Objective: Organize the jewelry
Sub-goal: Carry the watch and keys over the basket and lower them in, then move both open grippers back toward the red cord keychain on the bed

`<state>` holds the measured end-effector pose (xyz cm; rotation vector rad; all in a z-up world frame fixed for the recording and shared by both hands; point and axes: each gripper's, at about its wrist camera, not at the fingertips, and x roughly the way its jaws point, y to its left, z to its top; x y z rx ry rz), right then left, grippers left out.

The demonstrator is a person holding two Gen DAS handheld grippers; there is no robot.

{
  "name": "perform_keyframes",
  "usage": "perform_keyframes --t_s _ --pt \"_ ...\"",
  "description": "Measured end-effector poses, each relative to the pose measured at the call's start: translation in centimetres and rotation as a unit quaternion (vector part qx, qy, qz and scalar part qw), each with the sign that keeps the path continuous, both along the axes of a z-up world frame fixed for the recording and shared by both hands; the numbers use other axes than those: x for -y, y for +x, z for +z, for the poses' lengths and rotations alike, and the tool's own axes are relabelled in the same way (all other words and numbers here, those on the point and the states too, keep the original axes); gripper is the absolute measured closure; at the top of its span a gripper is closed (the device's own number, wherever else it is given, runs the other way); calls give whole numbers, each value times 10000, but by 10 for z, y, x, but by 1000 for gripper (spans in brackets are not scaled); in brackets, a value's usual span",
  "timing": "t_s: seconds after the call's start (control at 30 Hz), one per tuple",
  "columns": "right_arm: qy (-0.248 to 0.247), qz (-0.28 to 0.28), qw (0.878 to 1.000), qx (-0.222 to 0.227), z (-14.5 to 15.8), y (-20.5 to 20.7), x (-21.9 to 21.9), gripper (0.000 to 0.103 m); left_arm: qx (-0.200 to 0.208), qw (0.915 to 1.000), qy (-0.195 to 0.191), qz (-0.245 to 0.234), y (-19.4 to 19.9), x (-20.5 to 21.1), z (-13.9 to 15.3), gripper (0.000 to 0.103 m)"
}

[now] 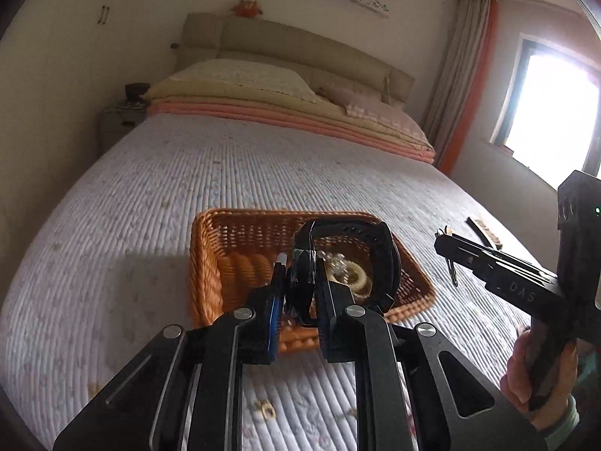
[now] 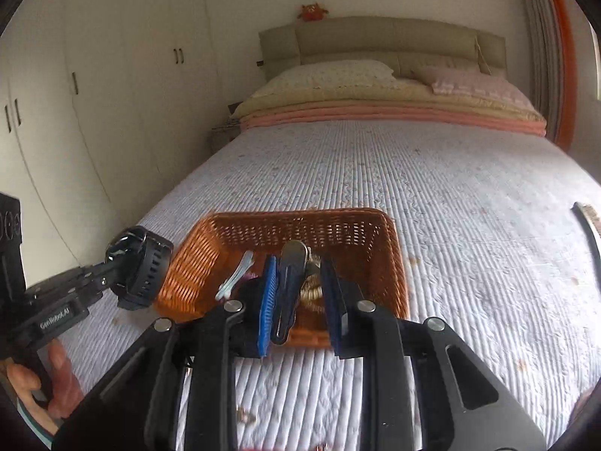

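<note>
An orange woven basket (image 1: 210, 259) (image 2: 390, 263) sits on the quilted bed. It holds a cream beaded bracelet (image 1: 358, 280) and a pale hair clip (image 2: 236, 276). My left gripper (image 1: 300, 270) is shut on a black watch (image 1: 383, 263), held over the basket's near side; the watch also shows in the right wrist view (image 2: 144, 263), left of the basket. My right gripper (image 2: 298, 293) holds a dark metal hair clip (image 2: 291, 285) against its left pad, with a gap to the right pad, above the basket's near rim. In the left wrist view the right gripper (image 1: 447, 248) is at the right, a clip hanging below it.
A dark comb-like item (image 1: 484, 235) (image 2: 589, 233) lies on the quilt right of the basket. A small gold piece (image 1: 266, 409) lies on the quilt near me. Folded blankets and pillows (image 2: 375, 105) are at the far end. Wardrobes (image 2: 94, 94) stand left.
</note>
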<state>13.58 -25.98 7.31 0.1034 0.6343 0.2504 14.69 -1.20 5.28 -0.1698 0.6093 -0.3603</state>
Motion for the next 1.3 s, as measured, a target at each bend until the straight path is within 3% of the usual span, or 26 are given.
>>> perform_keyframes --t_s 0.33,0.5,0.73,0.87,0.97,1.03,1.3 --pt "-169 -318 9968 -708 -49 90 -3 82 -429 9981 313 305 60 9 -48 90" --pt "-307 -373 9931 -1069 -73 109 -6 82 -481 9967 588 281 66 17 -60 89" --pt "-555 -390 9904 -1206 -85 113 -13 82 -552 9957 694 254 67 20 -67 89" --pt "-424 -316 9896 -1340 -88 112 -14 81 -558 9953 757 208 66 21 -68 85" --pt "-296 -265 9898 -1367 -86 108 -13 75 -484 9969 601 159 60 19 -60 77" --pt "-237 -268 9905 -1324 -79 101 -9 62 -345 9981 491 130 50 15 -49 76" --pt "-11 -103 9977 -669 -13 24 6 62 306 9995 -88 -46 -24 -5 12 76"
